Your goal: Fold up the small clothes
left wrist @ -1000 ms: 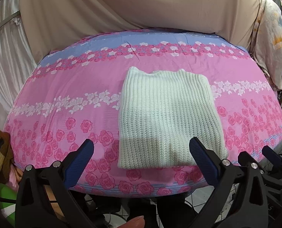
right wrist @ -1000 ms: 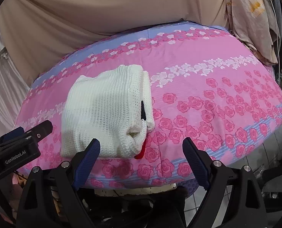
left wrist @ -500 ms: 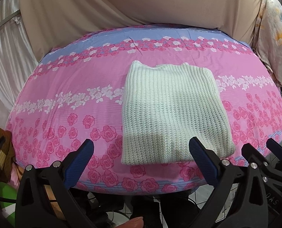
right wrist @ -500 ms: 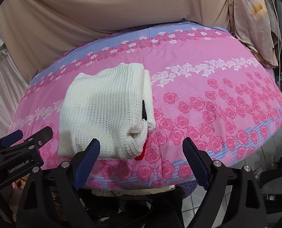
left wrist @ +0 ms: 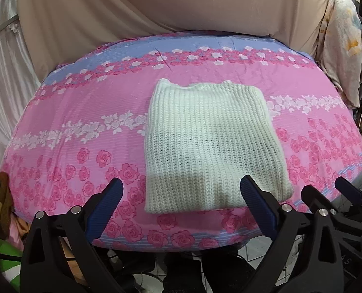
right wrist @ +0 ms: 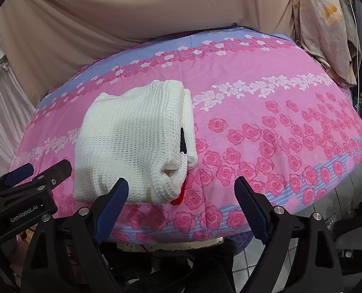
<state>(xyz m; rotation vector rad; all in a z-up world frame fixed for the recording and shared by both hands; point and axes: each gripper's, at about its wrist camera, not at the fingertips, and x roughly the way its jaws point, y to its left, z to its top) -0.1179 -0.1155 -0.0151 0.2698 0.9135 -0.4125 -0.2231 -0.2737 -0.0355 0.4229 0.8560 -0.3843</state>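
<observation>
Both tongs, left tongs (left wrist: 179, 201) and right tongs (right wrist: 181, 201), hang spread wide and empty just short of the white knit sweater (left wrist: 210, 144), folded on the pink floral tabletop (left wrist: 83, 112). Risk I see: snagging its loose right-side layers and undoing the fold.

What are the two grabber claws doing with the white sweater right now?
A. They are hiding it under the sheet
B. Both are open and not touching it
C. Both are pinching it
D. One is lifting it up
B: the left gripper and right gripper are both open at the bed's edge, and the folded sweater lies flat on the pink flowery sheet.
</observation>
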